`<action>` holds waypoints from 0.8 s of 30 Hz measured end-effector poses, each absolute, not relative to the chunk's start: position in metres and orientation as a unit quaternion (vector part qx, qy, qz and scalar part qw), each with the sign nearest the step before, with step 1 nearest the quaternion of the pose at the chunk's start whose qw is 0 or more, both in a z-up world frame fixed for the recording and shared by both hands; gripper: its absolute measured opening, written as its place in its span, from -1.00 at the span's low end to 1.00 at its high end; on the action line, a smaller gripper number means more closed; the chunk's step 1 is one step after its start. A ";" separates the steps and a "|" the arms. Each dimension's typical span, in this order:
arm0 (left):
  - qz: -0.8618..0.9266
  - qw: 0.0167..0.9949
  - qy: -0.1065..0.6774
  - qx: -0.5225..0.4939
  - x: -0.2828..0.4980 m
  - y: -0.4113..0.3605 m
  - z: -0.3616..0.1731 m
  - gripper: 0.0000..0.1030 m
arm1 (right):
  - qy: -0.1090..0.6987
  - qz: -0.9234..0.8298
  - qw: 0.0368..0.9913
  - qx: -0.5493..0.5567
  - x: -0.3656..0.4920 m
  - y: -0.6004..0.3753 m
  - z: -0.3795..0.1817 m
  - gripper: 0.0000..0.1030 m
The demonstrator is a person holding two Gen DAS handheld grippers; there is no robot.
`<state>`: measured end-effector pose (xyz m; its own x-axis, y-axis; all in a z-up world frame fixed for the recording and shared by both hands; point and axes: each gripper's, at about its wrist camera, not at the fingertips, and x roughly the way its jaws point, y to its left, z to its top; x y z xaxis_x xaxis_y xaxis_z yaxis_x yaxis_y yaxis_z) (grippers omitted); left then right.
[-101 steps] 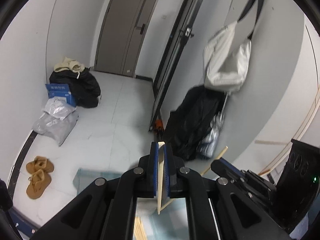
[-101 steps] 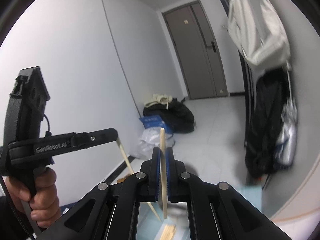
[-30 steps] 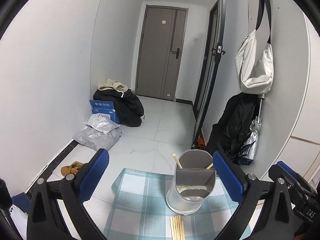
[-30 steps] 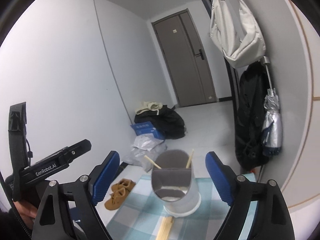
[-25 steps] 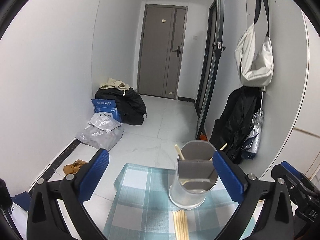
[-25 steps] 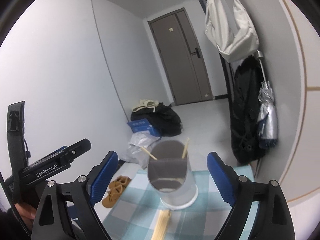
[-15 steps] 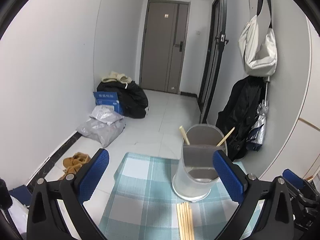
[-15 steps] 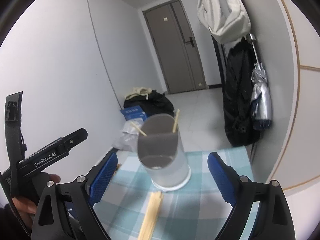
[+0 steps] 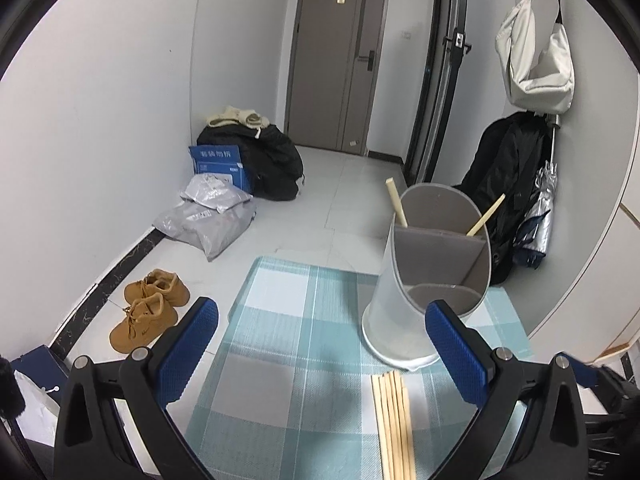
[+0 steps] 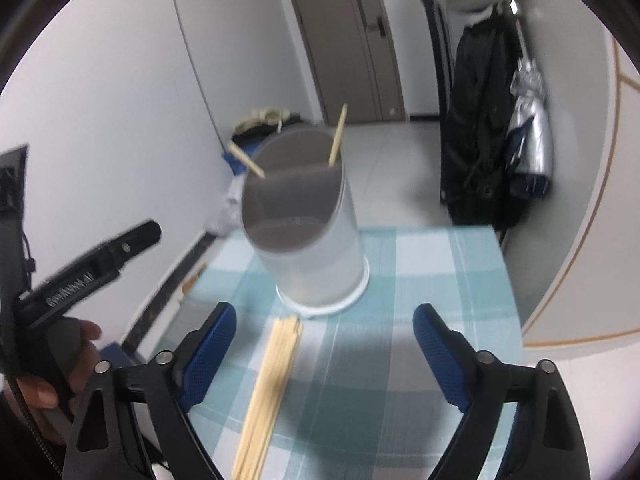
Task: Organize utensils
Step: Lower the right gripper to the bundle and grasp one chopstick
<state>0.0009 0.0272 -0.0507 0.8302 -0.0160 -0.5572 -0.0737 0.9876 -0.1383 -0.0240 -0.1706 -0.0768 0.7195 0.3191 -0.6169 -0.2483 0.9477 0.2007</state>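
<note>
Both the left gripper [image 9: 320,354] and the right gripper [image 10: 324,350] stand spread wide, the right's jaws having just narrowed slightly, nothing between them. At lower centre, loose chopsticks [image 10: 268,380] lie on the checked cloth [image 9: 288,360], just before the divided holder [image 9: 424,280], which contains two sticks.

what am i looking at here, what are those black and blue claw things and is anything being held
The claws are hand-held grippers: a person carries one in each hand, and each has a wide-angle camera looking along its two blue-padded fingers. One picture is from the left gripper, the other from the right gripper. Both are open and hold nothing. On the checked cloth stands a divided holder with two chopsticks in its far compartment. A loose bundle of chopsticks lies in front of it. The person's hand shows in the right view.
</note>
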 end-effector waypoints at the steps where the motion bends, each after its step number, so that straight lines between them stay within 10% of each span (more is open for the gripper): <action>1: 0.014 0.952 0.296 -0.077 0.003 0.029 -0.052 0.97 | 0.356 0.153 0.921 0.049 -0.020 -0.168 -0.082 0.60; 13: 0.041 0.936 0.329 -0.116 0.021 0.060 -0.063 0.97 | 0.508 0.162 0.846 0.016 0.024 -0.125 -0.152 -0.32; 24: 0.057 0.910 0.372 -0.174 0.030 0.082 -0.076 0.97 | 0.527 0.165 0.834 0.011 0.037 -0.102 -0.172 -0.60</action>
